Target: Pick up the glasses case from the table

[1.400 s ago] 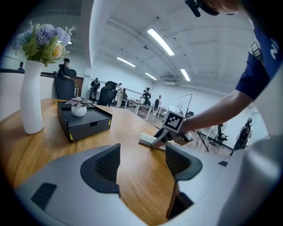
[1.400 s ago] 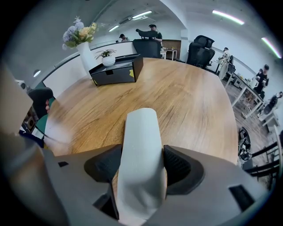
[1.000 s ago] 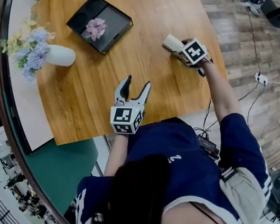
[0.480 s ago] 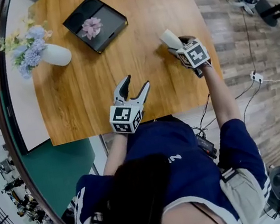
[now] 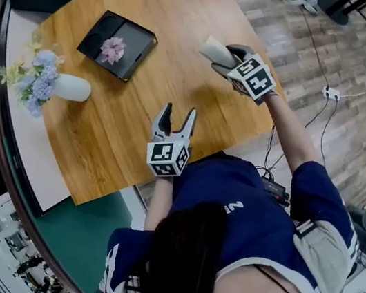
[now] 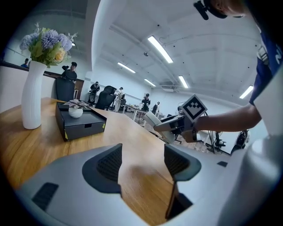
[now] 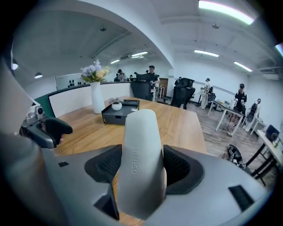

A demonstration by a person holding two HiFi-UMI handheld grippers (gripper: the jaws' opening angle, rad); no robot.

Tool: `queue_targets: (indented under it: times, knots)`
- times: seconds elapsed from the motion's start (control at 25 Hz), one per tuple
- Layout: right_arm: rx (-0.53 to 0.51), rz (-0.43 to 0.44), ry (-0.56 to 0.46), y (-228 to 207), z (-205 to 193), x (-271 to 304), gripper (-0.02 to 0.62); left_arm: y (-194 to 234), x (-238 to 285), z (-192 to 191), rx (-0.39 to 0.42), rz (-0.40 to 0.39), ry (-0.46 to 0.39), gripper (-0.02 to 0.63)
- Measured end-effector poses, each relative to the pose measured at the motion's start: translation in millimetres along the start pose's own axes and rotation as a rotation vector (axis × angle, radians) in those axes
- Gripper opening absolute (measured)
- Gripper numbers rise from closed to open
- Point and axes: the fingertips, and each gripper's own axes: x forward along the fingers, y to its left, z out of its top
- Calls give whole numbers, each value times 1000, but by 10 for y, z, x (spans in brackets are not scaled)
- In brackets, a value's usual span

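wooden table (image 5: 117,133) sits below. the right gripper (image 5: 226,64) squeezes the grey glasses case (image 5: 214,50), up off the wood, its long side pointing straight out past the jaws. the left gripper (image 5: 179,113) is open and empty, well apart.

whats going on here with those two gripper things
A person works at a wooden table with a handheld gripper in each hand. The right gripper has its fingers shut on a pale grey glasses case, held tilted up off the tabletop. The left gripper hovers open and empty near the table's front edge. The flower vase and black box sit farther back.
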Motion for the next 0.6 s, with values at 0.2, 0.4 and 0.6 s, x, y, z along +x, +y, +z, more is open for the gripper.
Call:
queue_targets:
  times: [0.2,0.4,0.6]
  knots:
    - [5,-43,-90,80,154,-299,302,-39,0,24,6,-14,-12,299]
    - [50,-109,-194,110,276,-606,302,-61,25,76,10,-30,-25,299]
    - [125,-158,-268,180,246,-904,304,-126,37,118,15,-64,-33,299]
